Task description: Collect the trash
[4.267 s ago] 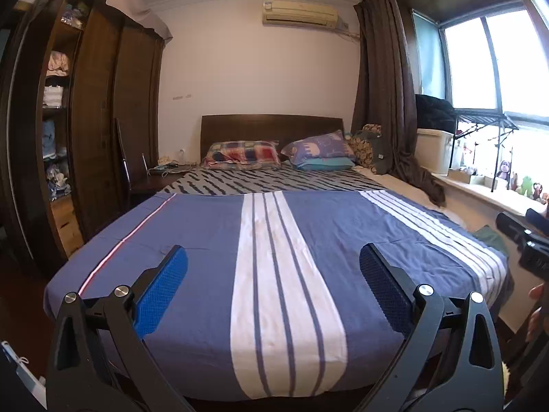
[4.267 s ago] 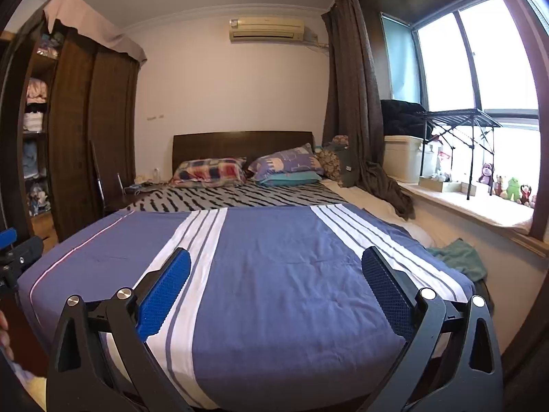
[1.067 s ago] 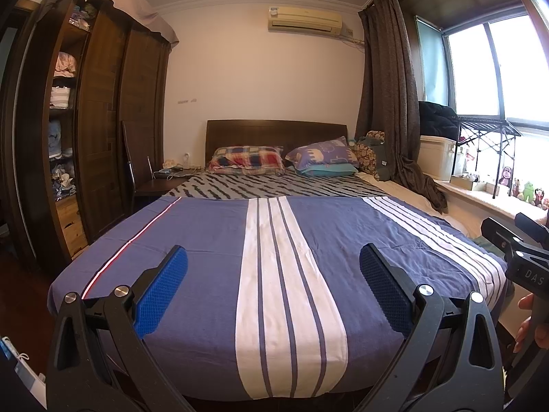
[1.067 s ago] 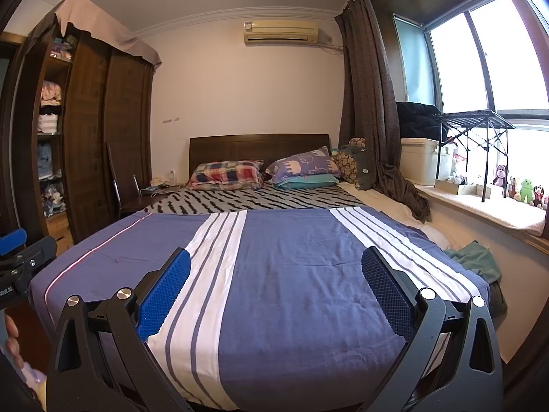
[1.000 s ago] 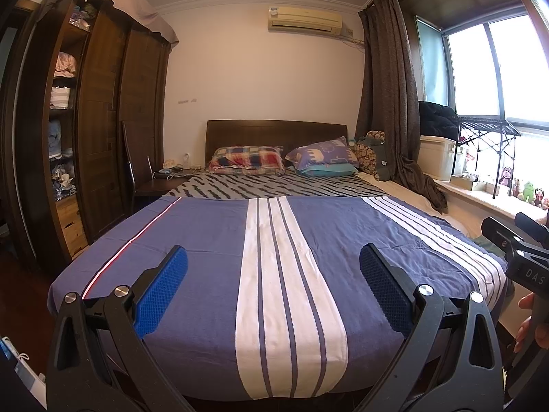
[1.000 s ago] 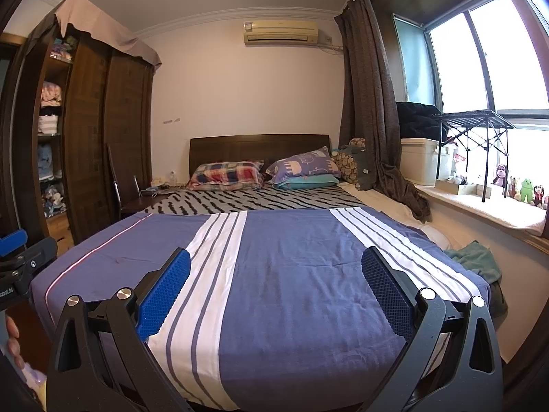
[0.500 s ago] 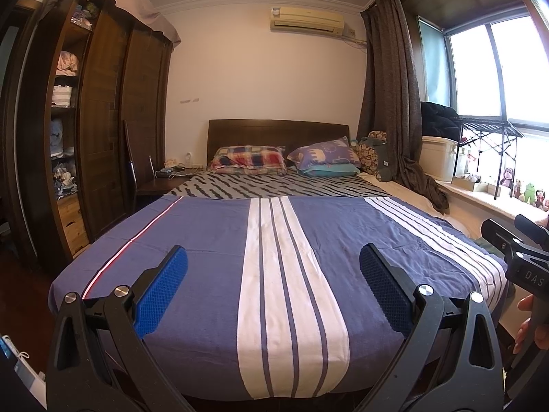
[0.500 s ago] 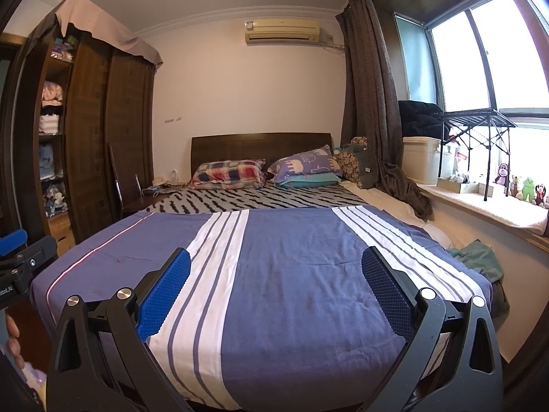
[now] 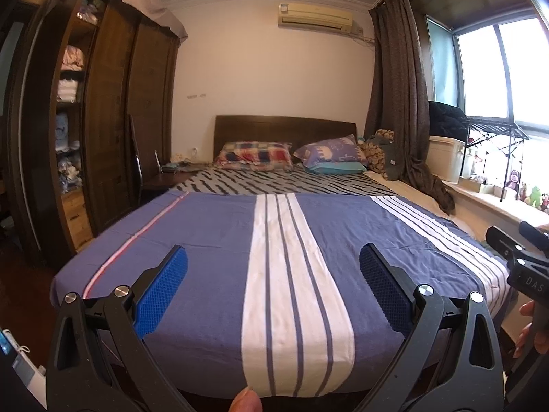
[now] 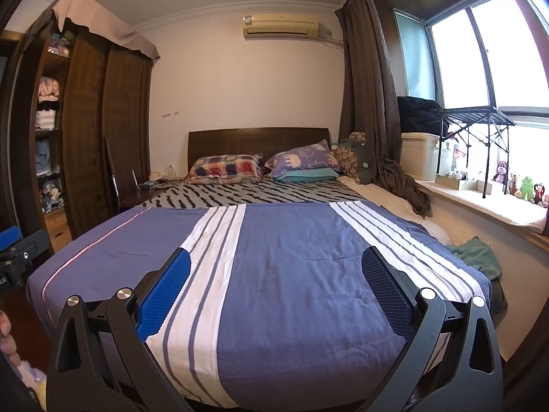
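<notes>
My left gripper (image 9: 272,257) is open and empty, held at the foot of a bed with a blue and white striped cover (image 9: 212,247). My right gripper (image 10: 276,261) is open and empty too, a little to the right over the same cover (image 10: 291,257). No trash shows plainly on the bed. Small clutter lies on the bedside table (image 9: 176,168), too small to identify; it also shows in the right wrist view (image 10: 156,180). The right gripper's body shows at the right edge of the left wrist view (image 9: 521,261).
Two pillows (image 10: 226,168) lie at the wooden headboard (image 9: 284,125). A tall dark wardrobe (image 9: 103,120) stands left. A curtain (image 10: 374,103), a white bin (image 10: 420,158), a rack and toys (image 10: 521,185) line the window sill. A green cloth (image 10: 475,254) lies beside the bed.
Both views have drifted slightly up and to the right over the past seconds; the bed sits a little lower in frame. Both grippers stay open and empty.
</notes>
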{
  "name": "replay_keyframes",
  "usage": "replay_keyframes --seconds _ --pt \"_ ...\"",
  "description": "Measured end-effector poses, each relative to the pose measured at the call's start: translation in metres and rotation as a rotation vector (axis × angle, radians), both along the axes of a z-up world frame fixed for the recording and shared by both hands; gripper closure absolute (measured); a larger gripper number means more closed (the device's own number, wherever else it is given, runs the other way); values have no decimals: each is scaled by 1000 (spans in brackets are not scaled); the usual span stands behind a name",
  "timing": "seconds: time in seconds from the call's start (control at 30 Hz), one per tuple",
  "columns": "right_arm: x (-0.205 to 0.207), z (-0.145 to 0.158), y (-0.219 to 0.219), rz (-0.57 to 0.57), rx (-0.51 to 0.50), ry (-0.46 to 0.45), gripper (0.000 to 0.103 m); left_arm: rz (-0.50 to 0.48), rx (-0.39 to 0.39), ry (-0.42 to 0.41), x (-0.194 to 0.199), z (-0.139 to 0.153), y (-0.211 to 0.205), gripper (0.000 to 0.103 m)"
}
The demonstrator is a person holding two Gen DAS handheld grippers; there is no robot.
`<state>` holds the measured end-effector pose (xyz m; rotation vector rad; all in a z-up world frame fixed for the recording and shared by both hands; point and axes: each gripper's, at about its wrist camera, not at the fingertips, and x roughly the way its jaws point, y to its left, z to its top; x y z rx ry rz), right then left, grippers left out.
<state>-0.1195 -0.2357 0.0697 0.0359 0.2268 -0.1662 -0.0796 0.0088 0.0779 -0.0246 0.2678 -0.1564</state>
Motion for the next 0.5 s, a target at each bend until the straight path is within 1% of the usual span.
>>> replay_keyframes --seconds 0.13,0.33,0.5 --pt "3 -3 -2 -8 5 10 3 4 -10 17 6 -2 1 8" --pt "7 -6 -4 -7 12 26 3 47 -8 19 8 -5 4 8" --pt "13 -4 -6 -5 6 34 3 62 -5 50 16 -5 5 8"
